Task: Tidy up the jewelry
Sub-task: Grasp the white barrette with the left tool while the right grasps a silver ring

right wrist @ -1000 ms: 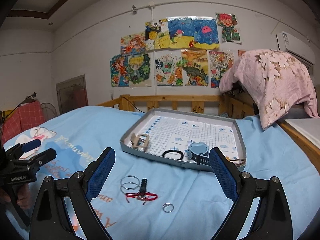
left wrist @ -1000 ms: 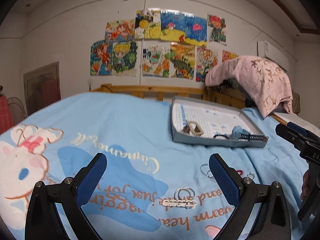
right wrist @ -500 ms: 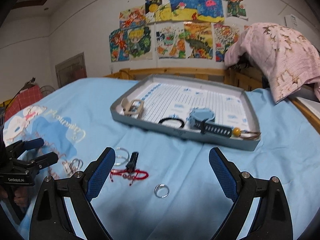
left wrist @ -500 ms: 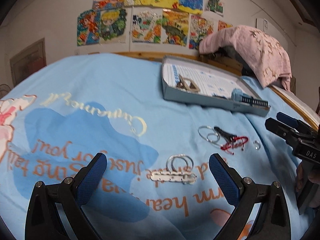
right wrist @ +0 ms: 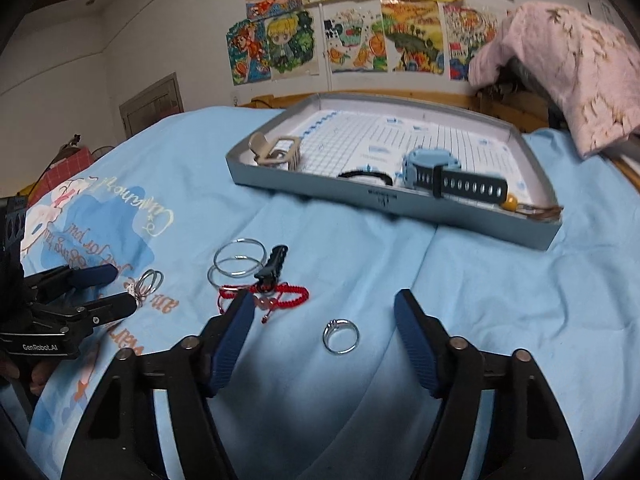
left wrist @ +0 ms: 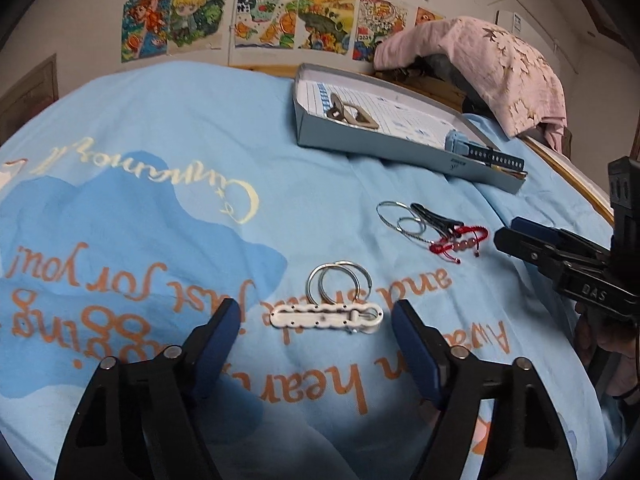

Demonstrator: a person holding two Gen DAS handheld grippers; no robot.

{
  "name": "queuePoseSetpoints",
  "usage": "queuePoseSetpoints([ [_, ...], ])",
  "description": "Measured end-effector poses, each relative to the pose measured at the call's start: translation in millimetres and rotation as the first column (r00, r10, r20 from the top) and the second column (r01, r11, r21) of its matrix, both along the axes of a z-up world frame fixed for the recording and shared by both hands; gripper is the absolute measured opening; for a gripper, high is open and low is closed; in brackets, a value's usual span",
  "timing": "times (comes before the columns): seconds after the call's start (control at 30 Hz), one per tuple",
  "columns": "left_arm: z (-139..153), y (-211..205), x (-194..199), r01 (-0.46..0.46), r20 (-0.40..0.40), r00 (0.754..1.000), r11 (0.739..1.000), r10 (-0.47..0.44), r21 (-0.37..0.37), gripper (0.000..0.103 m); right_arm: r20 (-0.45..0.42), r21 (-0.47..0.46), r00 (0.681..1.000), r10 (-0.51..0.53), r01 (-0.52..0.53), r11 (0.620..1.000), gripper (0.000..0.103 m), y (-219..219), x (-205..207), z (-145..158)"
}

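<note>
1. The grey tray [right wrist: 384, 196] sits far back on the bed [right wrist: 480, 300], already holding a watch [right wrist: 436, 168];
2. Left tongs [left wrist: 316, 316] gape wide around the white clip [left wrist: 326, 315]; lower squarely;
3. Right tongs [right wrist: 324, 308] gape wide over the ring [right wrist: 341, 336]; pinch its rim gently.

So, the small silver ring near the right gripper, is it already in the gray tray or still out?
Out. The silver ring lies on the blue bedsheet, ahead of the open right gripper, well short of the gray tray.

Shiny metal ring [right wrist: 340, 336], matt cloth bedsheet [right wrist: 500, 300]
</note>
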State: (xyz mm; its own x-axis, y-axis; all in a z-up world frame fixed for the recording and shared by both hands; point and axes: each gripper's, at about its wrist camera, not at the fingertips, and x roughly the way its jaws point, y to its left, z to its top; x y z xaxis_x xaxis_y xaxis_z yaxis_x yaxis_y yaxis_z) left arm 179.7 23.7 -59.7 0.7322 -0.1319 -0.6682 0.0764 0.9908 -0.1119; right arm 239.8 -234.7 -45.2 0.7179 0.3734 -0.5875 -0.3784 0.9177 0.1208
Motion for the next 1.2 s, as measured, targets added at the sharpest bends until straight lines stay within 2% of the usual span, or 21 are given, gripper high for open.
queuePoseSetpoints([
  [0.07, -1, 0, 1, 0.007, -0.007, 1.0, 1.0, -0.007, -0.004, 0.072, -0.025, -0.003, 1.0, 0.004, -0.004, 1.0, 0.053, 1, 3, -5],
  [0.17, -3, 0, 3, 0.009, -0.017, 1.0, 1.0, -0.009, -0.01, 0.071, -0.051, -0.009, 0.999, 0.0, 0.0, 1.0, 0.052, 3, 5, -10],
  [0.27, -4, 0, 4, 0.008, -0.025, 1.0, 1.0, -0.009, -0.015, 0.065, -0.065, -0.01, 0.998, -0.003, 0.002, 1.0, 0.048, 3, 5, -12],
  [0.4, -5, -2, 5, 0.014, -0.031, 0.999, 1.0, -0.015, -0.018, 0.056, -0.079, -0.007, 0.997, 0.001, -0.001, 1.0, 0.038, 4, 4, -15],
  [0.63, -5, -8, 0, 0.049, -0.035, 0.998, 0.999, -0.049, -0.015, 0.056, -0.089, -0.006, 0.996, 0.001, -0.002, 1.0, 0.026, 6, -2, -18],
  [0.87, -2, -18, -14, 0.092, -0.046, 0.995, 0.996, -0.092, -0.019, 0.056, -0.1, 0.024, 0.995, -0.002, 0.005, 1.0, 0.019, 1, -13, -19],
  [1.1, 6, -27, -23, 0.137, -0.028, 0.99, 0.99, -0.137, -0.027, 0.056, -0.076, 0.076, 0.997, -0.012, 0.018, 0.997, 0.018, -9, -24, -13],
  [1.13, 7, -29, -24, 0.145, -0.025, 0.989, 0.989, -0.145, -0.027, 0.056, -0.067, 0.085, 0.998, -0.012, 0.018, 0.996, 0.015, -11, -26, -11],
  [1.2, 11, -35, -21, 0.156, -0.016, 0.988, 0.987, -0.156, -0.033, 0.056, -0.043, 0.09, 0.999, -0.017, 0.02, 0.996, 0.014, -14, -30, -7],
])
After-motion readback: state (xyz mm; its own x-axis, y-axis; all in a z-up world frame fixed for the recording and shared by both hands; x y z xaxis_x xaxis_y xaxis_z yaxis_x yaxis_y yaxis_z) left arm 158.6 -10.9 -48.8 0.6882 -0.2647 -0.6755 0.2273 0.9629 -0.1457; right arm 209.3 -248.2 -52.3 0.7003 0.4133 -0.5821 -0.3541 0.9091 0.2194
